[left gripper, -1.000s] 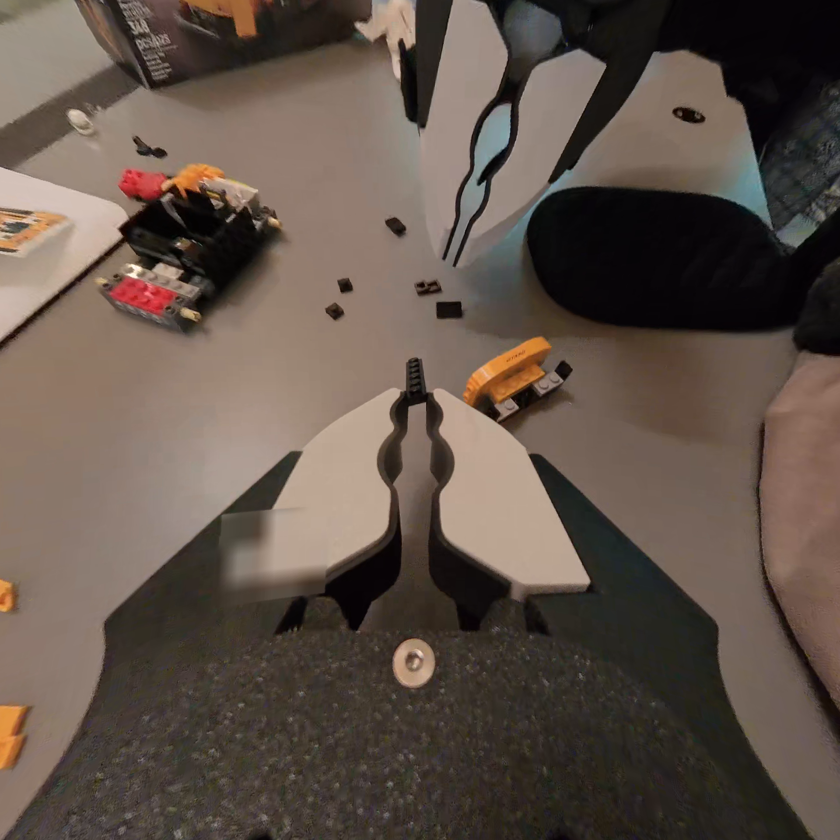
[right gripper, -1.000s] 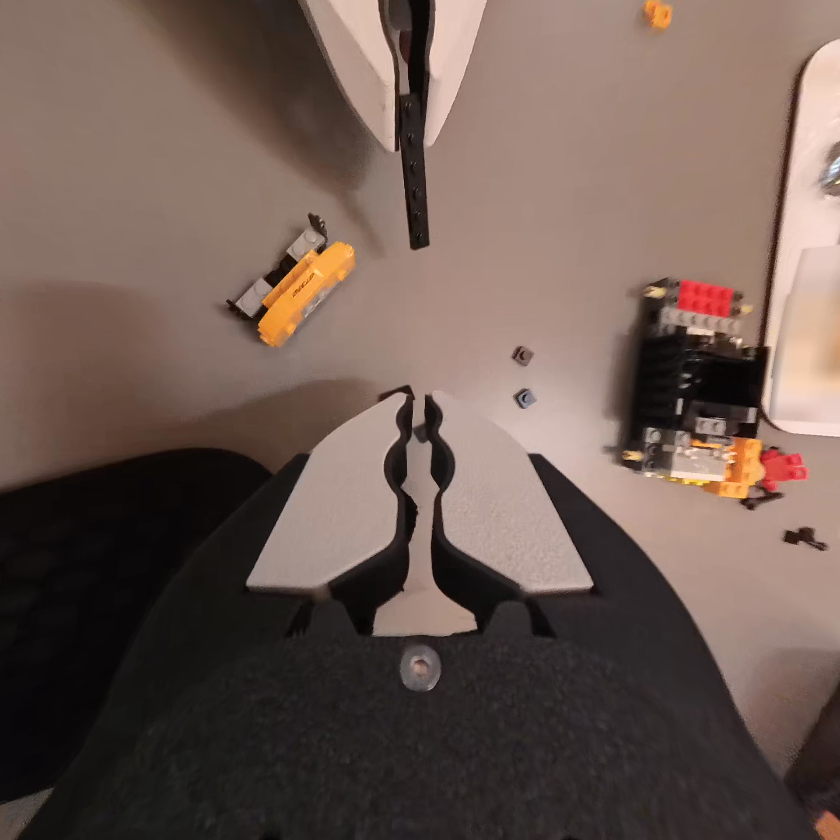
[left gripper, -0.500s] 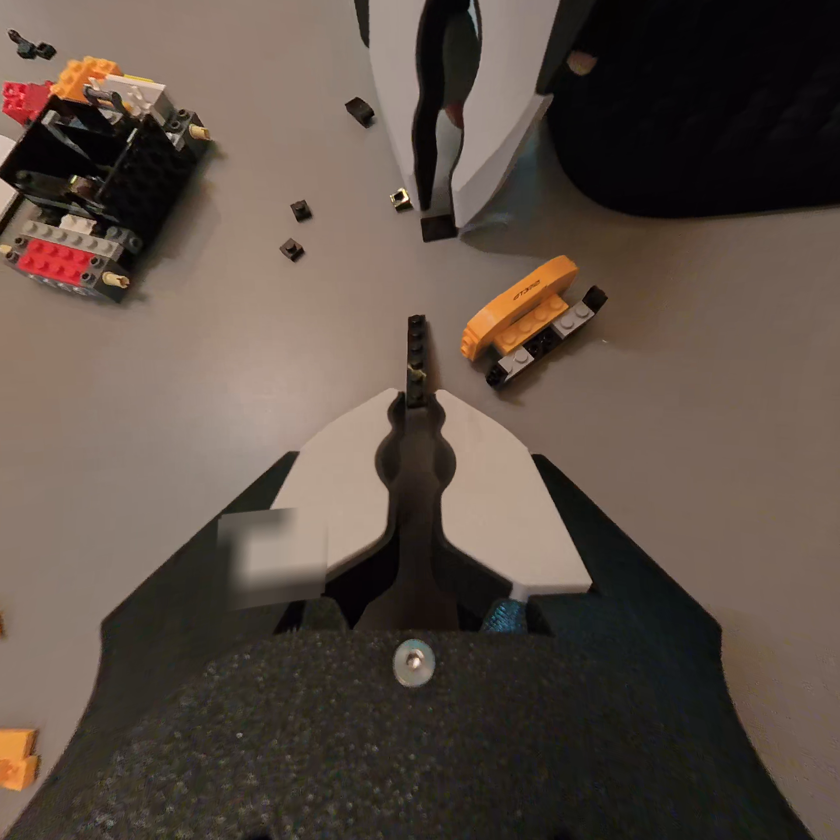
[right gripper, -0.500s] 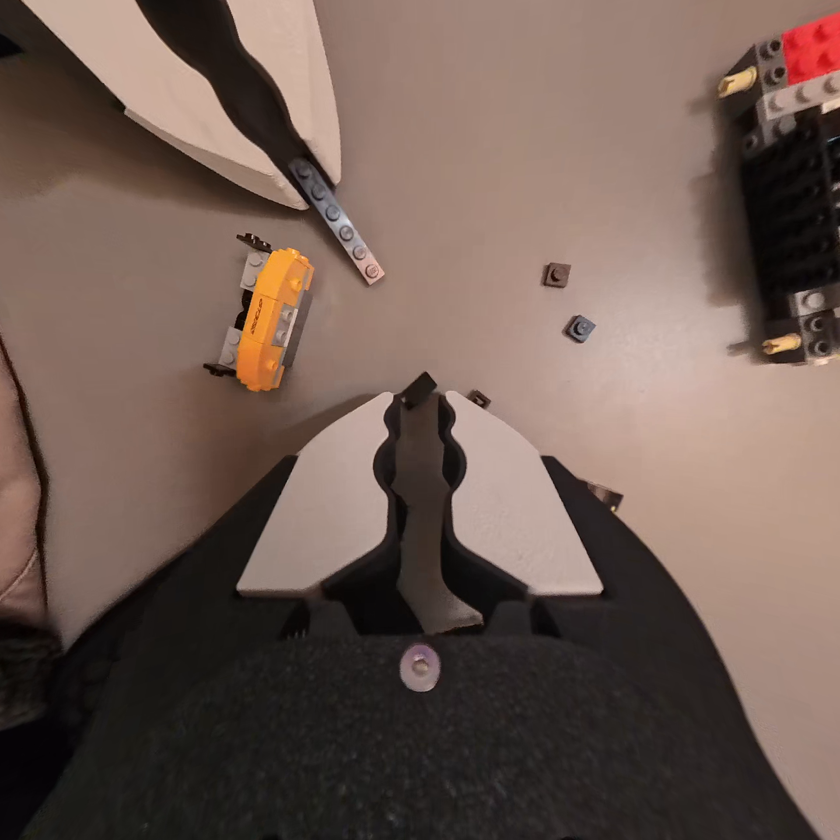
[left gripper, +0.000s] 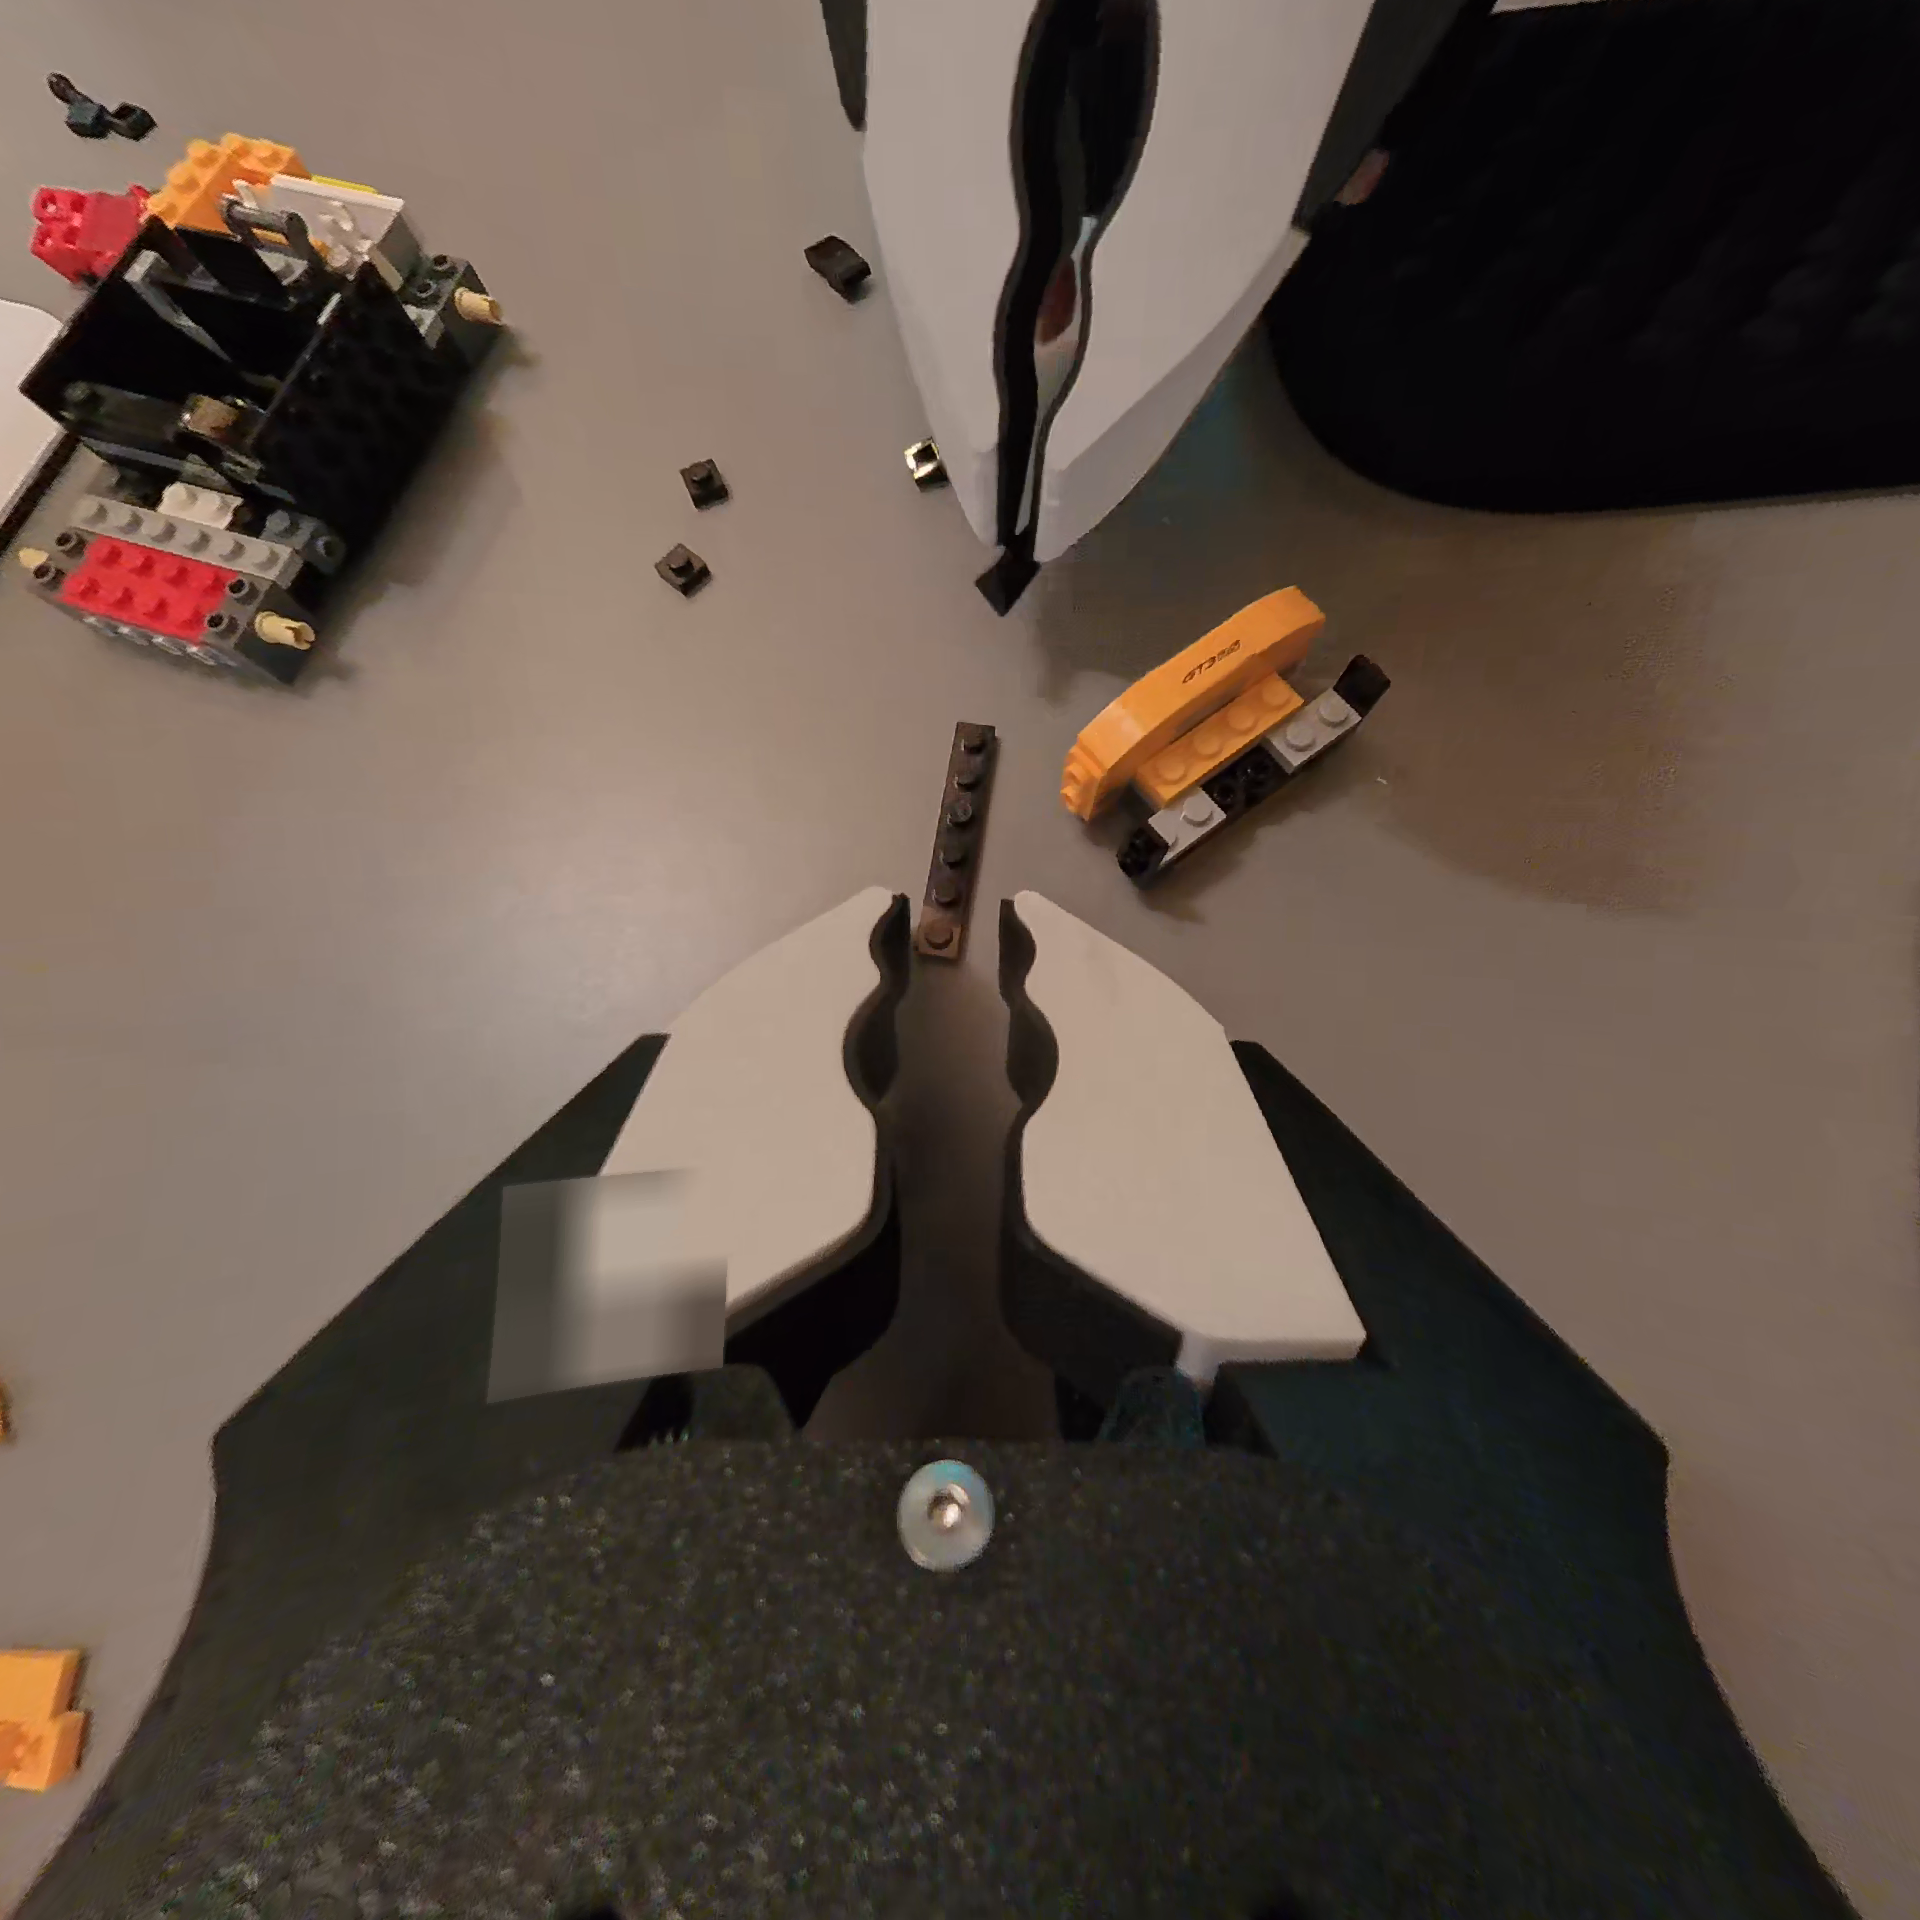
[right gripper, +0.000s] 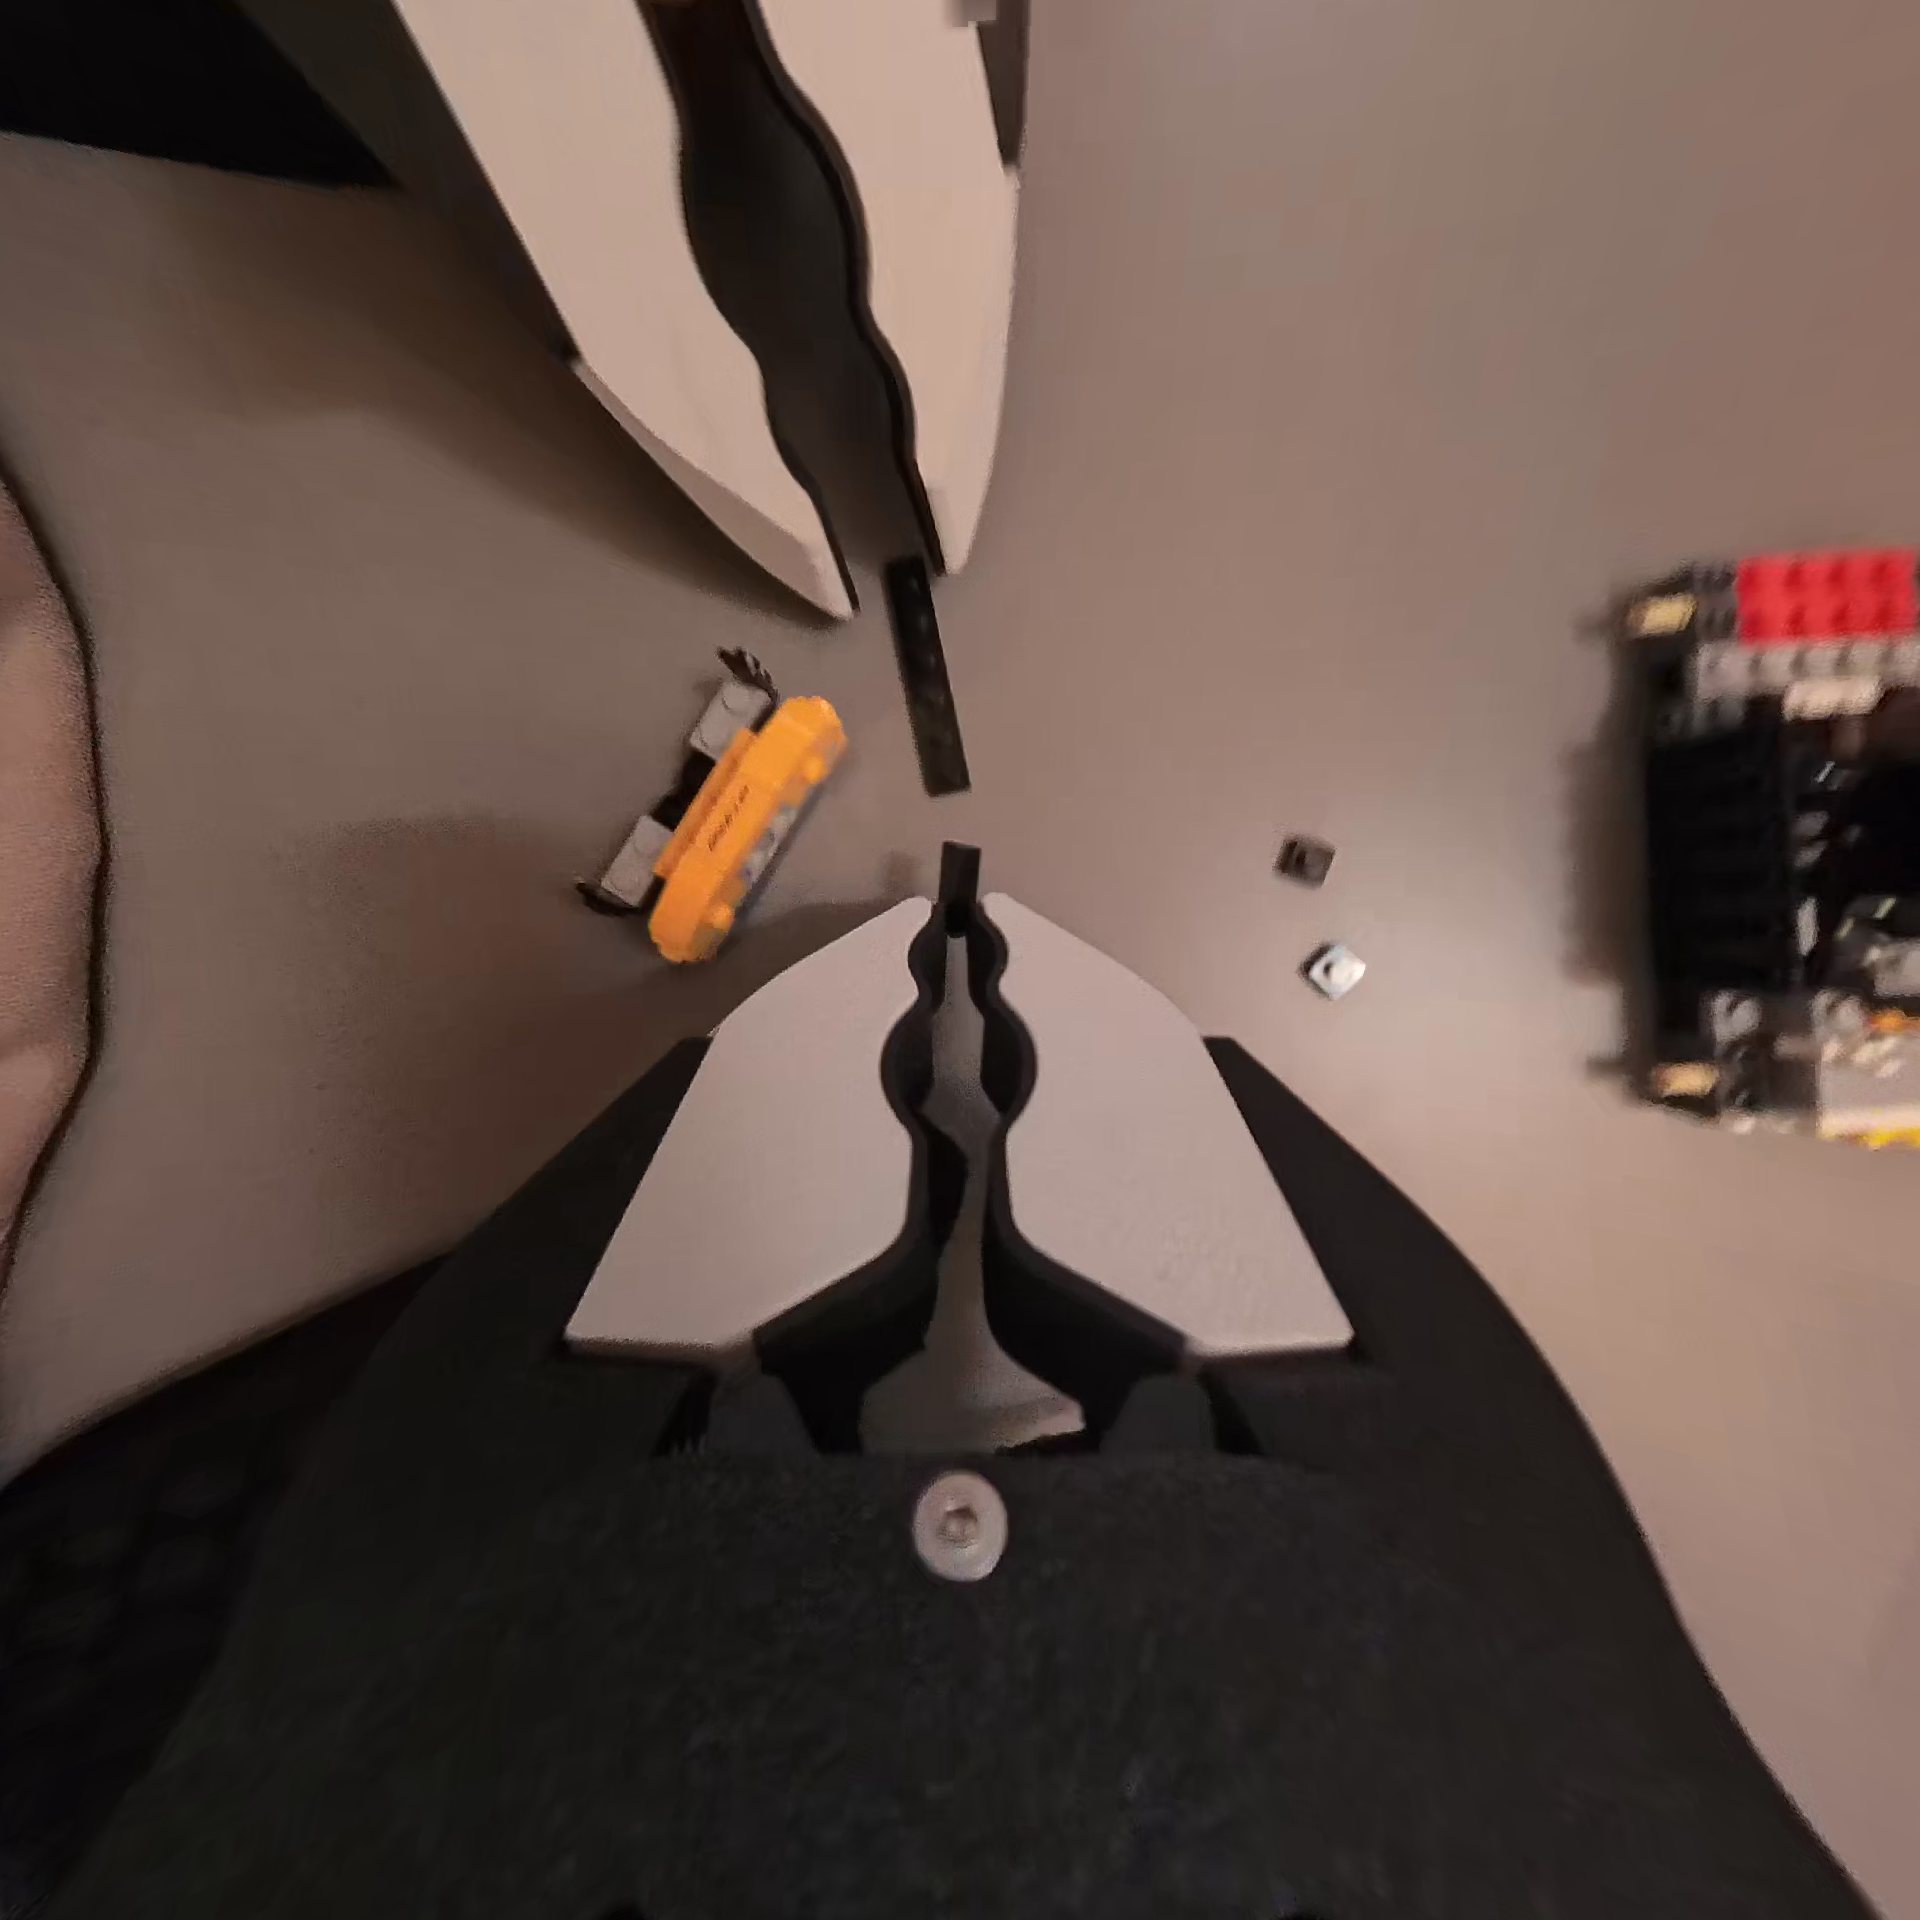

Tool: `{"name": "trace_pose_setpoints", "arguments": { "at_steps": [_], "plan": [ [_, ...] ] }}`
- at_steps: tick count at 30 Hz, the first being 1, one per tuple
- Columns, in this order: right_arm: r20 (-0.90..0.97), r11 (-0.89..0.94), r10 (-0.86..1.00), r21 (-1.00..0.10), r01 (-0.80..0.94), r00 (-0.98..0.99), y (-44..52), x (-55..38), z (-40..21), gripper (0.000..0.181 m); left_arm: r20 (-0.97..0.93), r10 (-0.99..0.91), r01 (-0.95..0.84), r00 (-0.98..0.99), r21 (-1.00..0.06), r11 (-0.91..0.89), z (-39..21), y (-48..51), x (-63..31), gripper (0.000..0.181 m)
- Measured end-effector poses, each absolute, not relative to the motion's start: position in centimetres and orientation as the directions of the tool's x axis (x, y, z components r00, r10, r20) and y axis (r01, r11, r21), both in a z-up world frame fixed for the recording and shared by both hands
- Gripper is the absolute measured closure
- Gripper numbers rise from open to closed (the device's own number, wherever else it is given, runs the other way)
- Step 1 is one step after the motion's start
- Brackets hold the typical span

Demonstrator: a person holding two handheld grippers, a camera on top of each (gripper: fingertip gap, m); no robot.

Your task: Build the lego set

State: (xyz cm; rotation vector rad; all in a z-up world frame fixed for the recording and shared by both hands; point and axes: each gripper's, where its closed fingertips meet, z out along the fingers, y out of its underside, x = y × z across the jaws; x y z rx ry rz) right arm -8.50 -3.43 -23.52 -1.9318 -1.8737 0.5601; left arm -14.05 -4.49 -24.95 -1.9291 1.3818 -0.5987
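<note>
Building barely half done: my left tongs [left gripper: 948, 914] gape around the strip [left gripper: 961, 836], right tongs [right gripper: 961, 914] pinch a plate [right gripper: 958, 873], chassis [left gripper: 208, 416] waits.

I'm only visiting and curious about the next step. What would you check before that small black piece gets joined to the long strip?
1. Right gripper is clamped on the small piece: ok.
2. Left gripper is open, fingers clear of the strip: ok.
3. Strip lies flat on the table, studs up: ok.
4. Piece is lined up over the strip: not ok, it sits beyond the strip's end, apart from it.
5. Orange assembly is out of the way: ok, beside the strip and not touching.
6. Piece's underside faces the studs: cannot tell.
</note>
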Motion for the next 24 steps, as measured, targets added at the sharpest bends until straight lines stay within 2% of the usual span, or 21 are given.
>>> {"name": "trace_pose_setpoints", "arguments": {
  "at_steps": [4, 10, 24],
  "plan": [
    [0.006, 0.057, 0.998, -0.536, 0.842, -0.064, -3.5, -10.5, -23.0, 0.178, -0.027, -0.944, -0.64, 0.33, -0.741, -0.202, -25.2, -4.5, -14.1, 0.168],
    [-0.078, 0.118, 0.982, -0.456, 0.882, -0.172, -3.9, -12.5, -24.0, 0.178, -0.032, -0.941, -0.639, 0.336, -0.742, -0.203, -25.2, -4.3, -14.2, 0.169],
    [-0.186, 0.137, 0.959, -0.353, 0.926, -0.213, -4.1, -12.5, -25.2, 0.178, -0.026, -0.945, -0.618, 0.327, -0.762, -0.193, -25.0, -4.1, -14.1, 0.167]
  ]
}}
